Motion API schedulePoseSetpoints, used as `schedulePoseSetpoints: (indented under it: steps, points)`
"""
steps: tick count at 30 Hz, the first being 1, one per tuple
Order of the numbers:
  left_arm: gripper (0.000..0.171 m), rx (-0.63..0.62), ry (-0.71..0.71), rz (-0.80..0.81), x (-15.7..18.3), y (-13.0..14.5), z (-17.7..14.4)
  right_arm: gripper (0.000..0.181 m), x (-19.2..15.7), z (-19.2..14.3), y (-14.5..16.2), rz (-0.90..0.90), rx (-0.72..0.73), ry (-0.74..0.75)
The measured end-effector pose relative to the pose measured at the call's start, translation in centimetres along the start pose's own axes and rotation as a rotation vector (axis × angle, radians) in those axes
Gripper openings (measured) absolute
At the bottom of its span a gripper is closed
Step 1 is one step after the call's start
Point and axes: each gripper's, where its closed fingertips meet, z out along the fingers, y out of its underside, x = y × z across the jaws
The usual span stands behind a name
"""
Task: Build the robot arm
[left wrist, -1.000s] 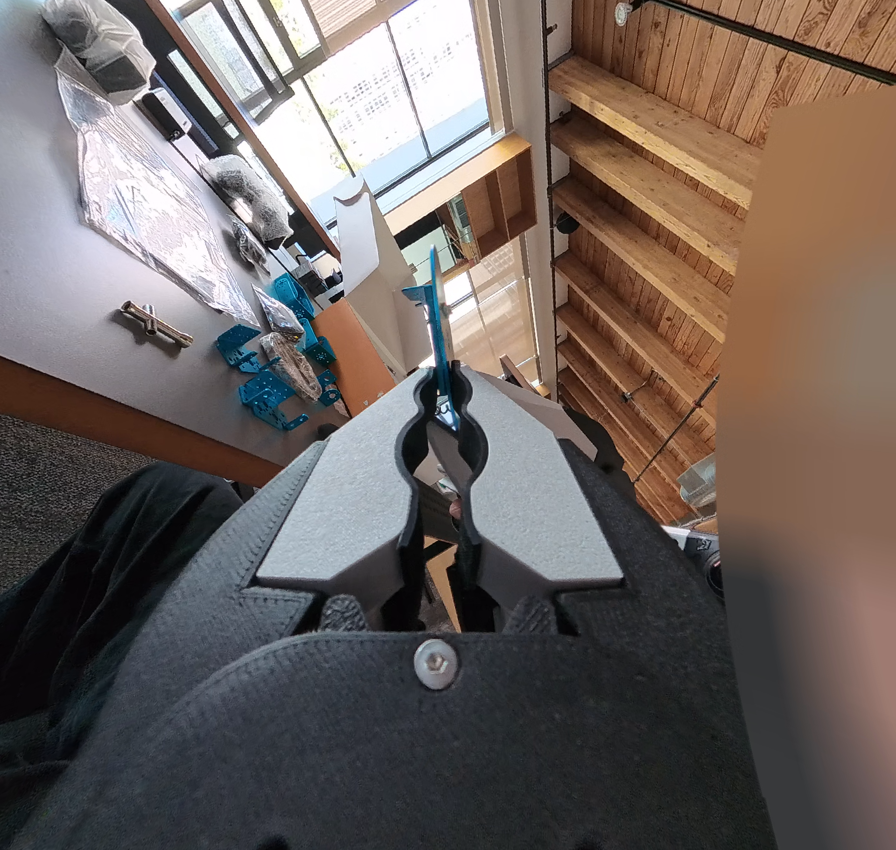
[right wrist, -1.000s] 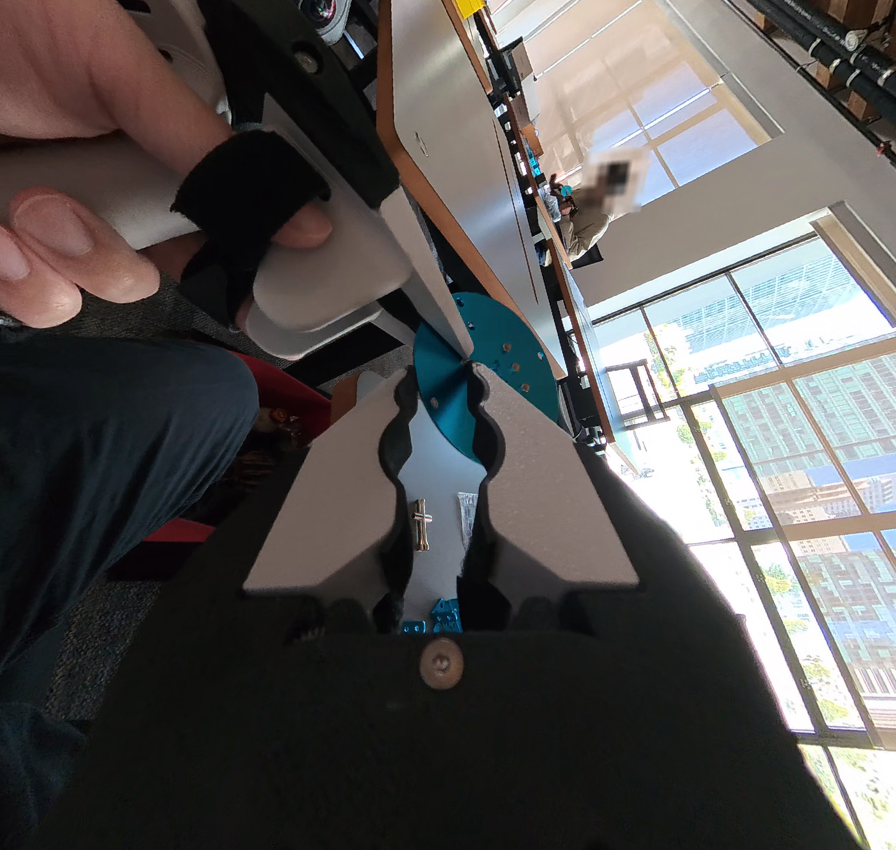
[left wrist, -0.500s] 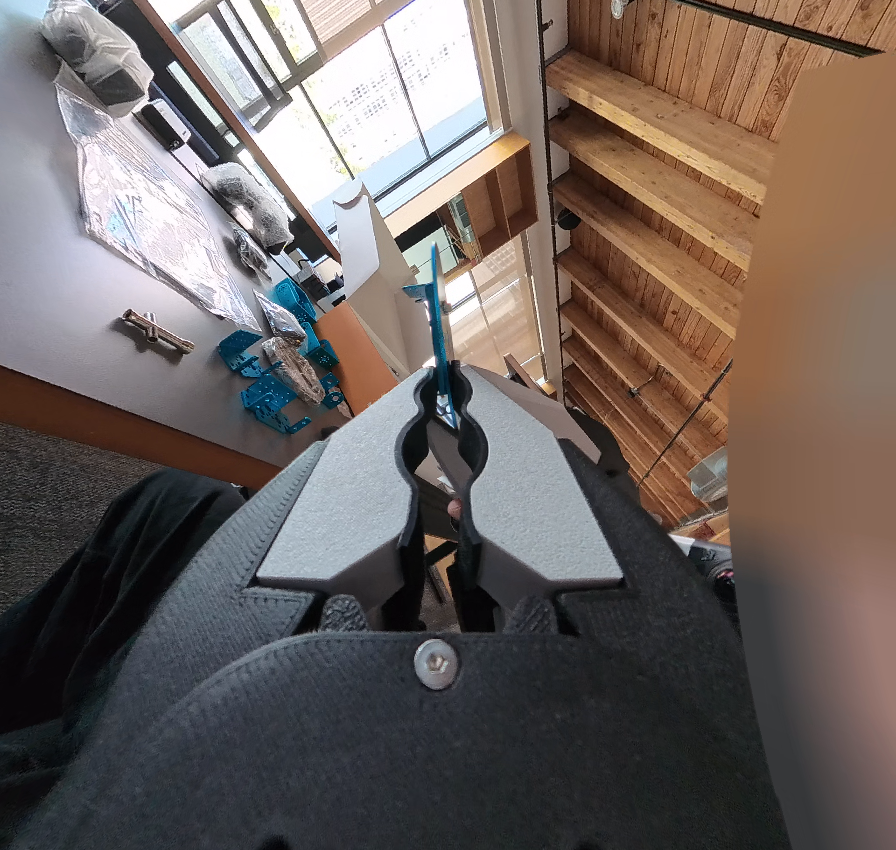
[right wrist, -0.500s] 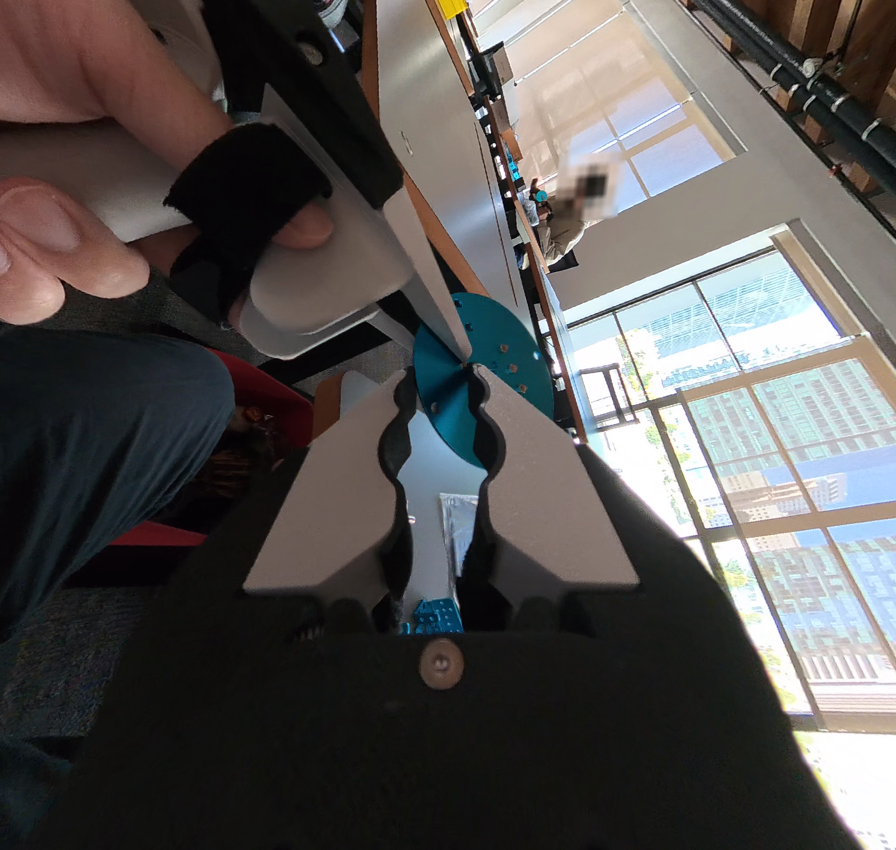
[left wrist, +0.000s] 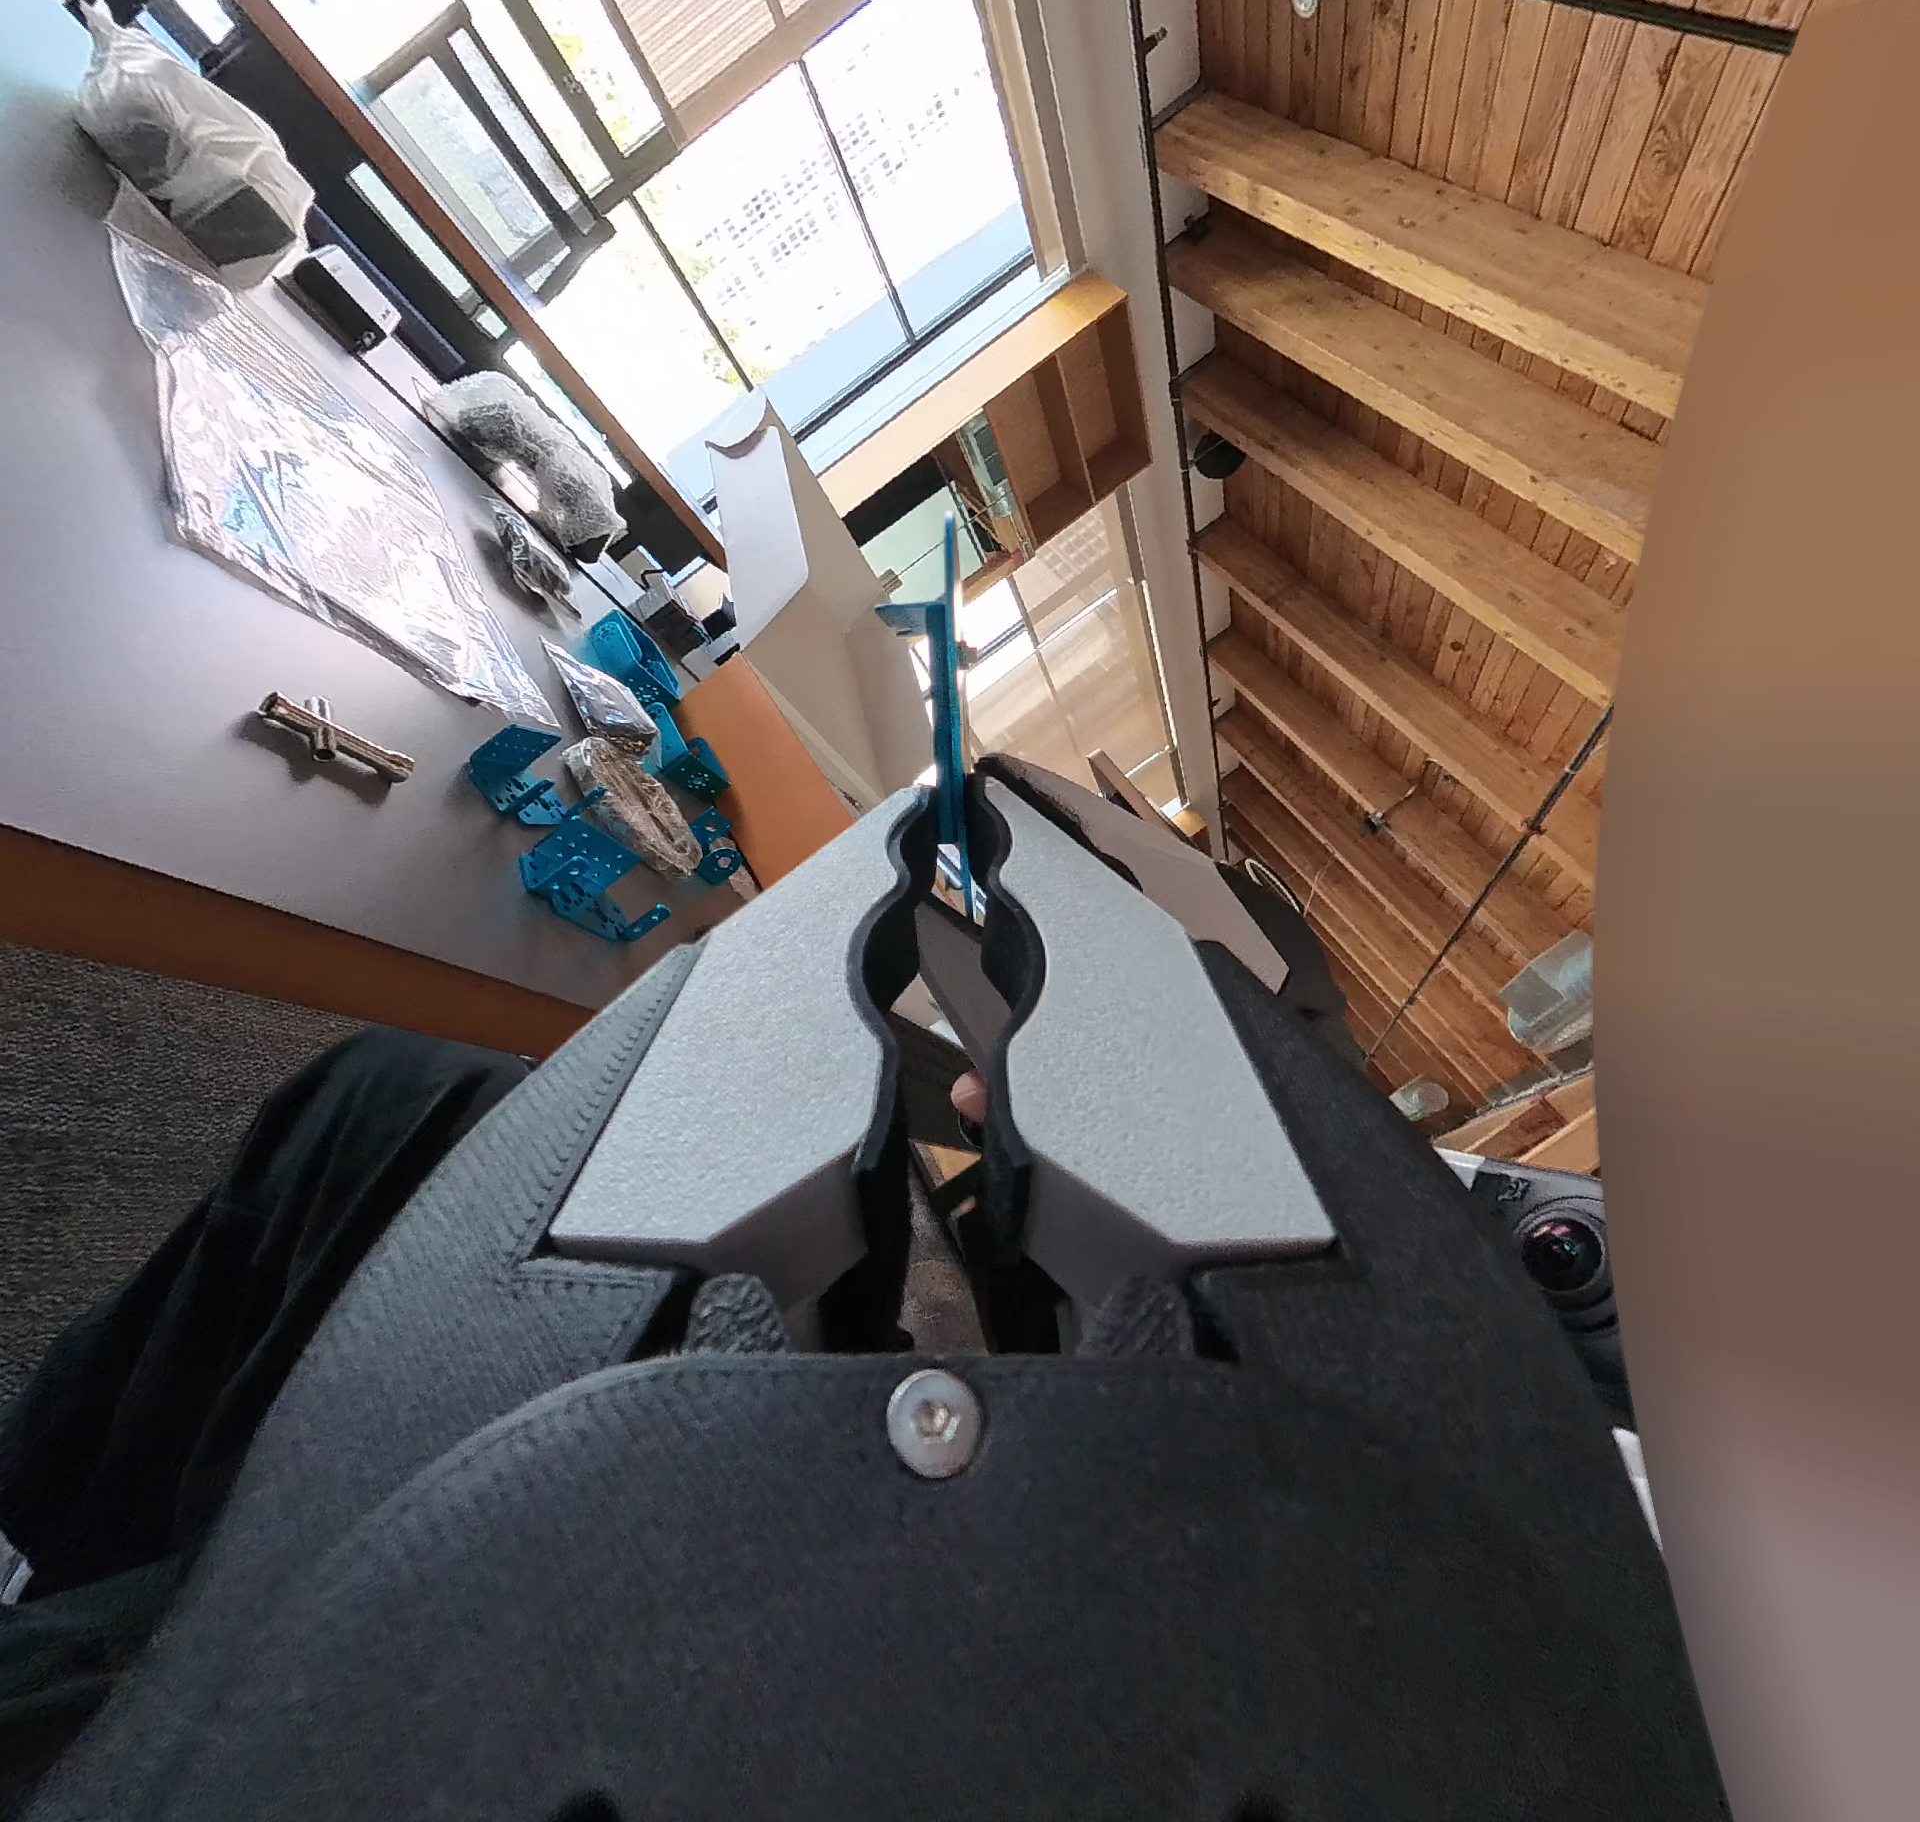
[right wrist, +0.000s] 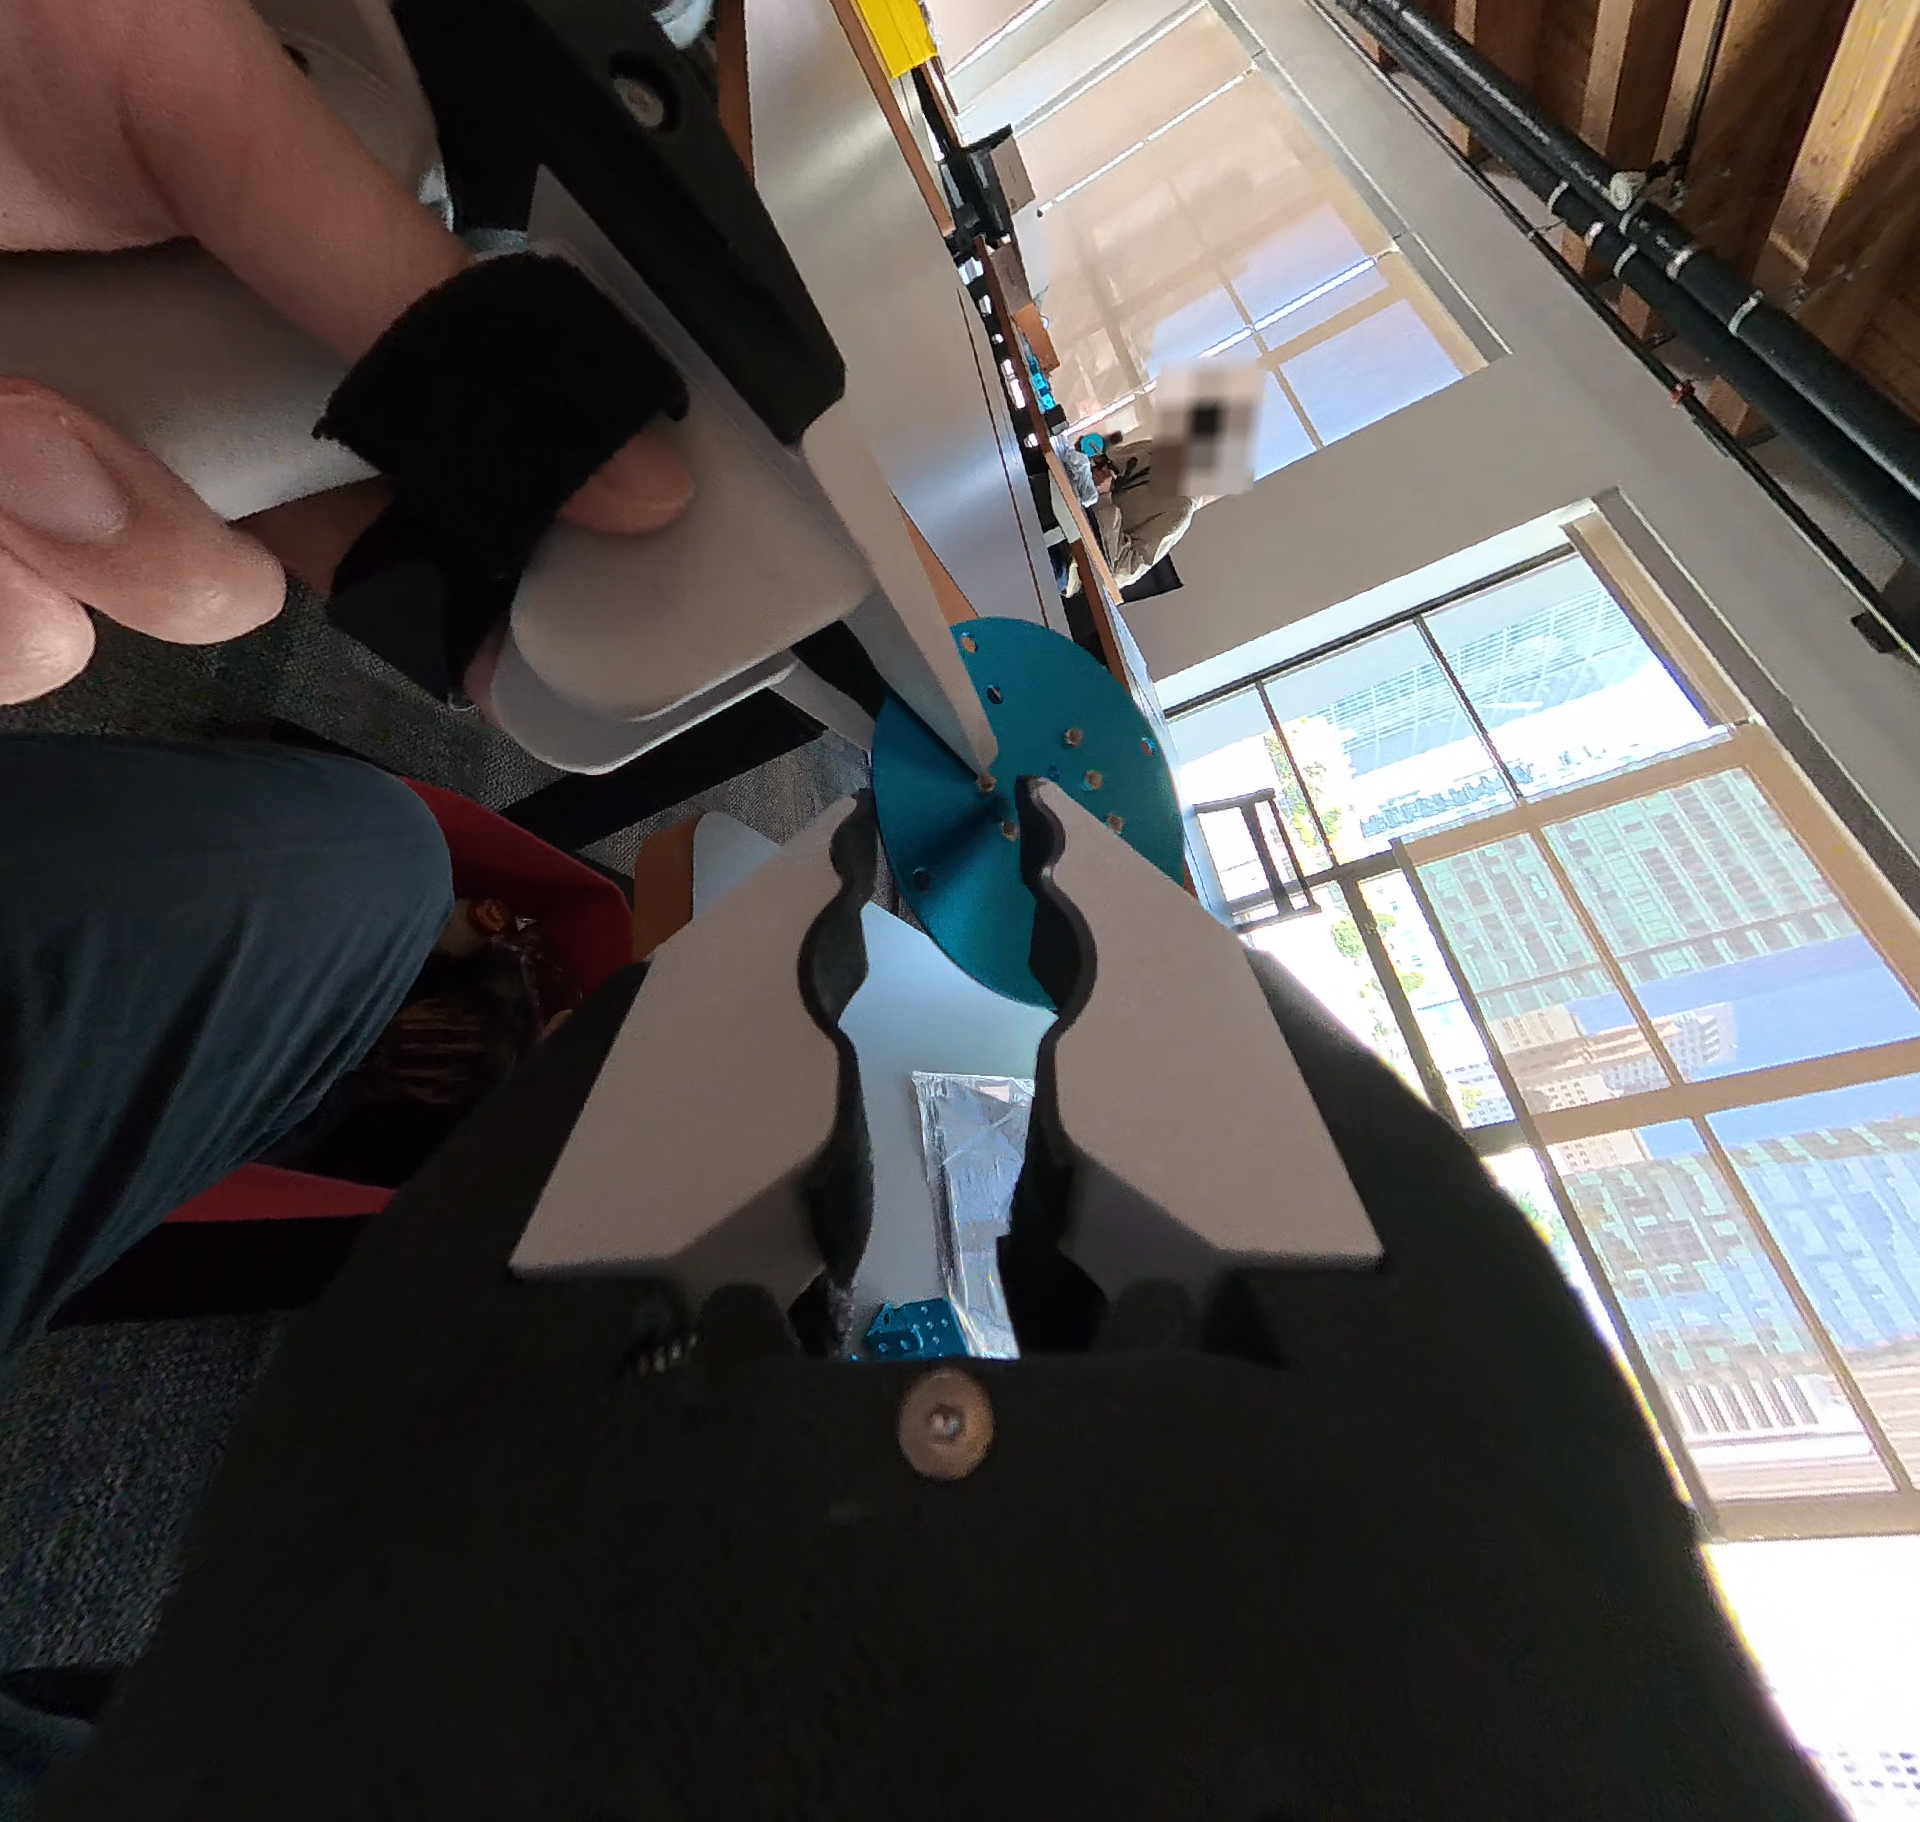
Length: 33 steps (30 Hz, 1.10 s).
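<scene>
Fingers (left wrist: 1023, 842) of our left gripper (left wrist: 951, 796) pinch the blue disc (right wrist: 1023, 811) edge-on; our right gripper (right wrist: 940, 816) gapes beside it, so we steady.

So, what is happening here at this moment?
A person holds a gripper in each hand. The left gripper is shut on the edge of a blue metal disc with small holes, held up in the air. The right gripper is open, right in front of the disc's face. Blue brackets lie on the grey table.

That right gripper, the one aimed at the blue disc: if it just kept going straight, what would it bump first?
Most likely the blue disc: it sits just past the right gripper, whose jaws stand open. Depth is hard to judge.
</scene>
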Motion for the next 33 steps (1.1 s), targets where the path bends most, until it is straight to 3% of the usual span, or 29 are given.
schedulePoseSetpoints:
  steps: [15,21,25,27,33]
  points:
    - [0.005,0.026,-0.003,-0.007,-0.2,0.2,0.1,0.011,0.0,-0.4,-0.1,0.051,-0.010,0.009]
    - [0.003,0.012,-0.005,0.032,0.2,0.3,0.2,0.030,0.4,-0.2,0.2,0.024,-0.010,0.051]
    - [0.003,0.011,-0.009,0.020,-0.1,0.5,0.1,0.028,0.0,-0.1,0.5,0.055,-0.021,0.002]
    - [0.003,0.018,-0.007,0.011,-0.1,0.5,0.1,0.041,0.6,-0.3,0.5,0.030,-0.013,0.058]
    - [0.003,0.024,-0.005,0.028,0.3,0.5,0.2,0.029,0.4,-0.4,0.5,0.071,-0.007,0.032]
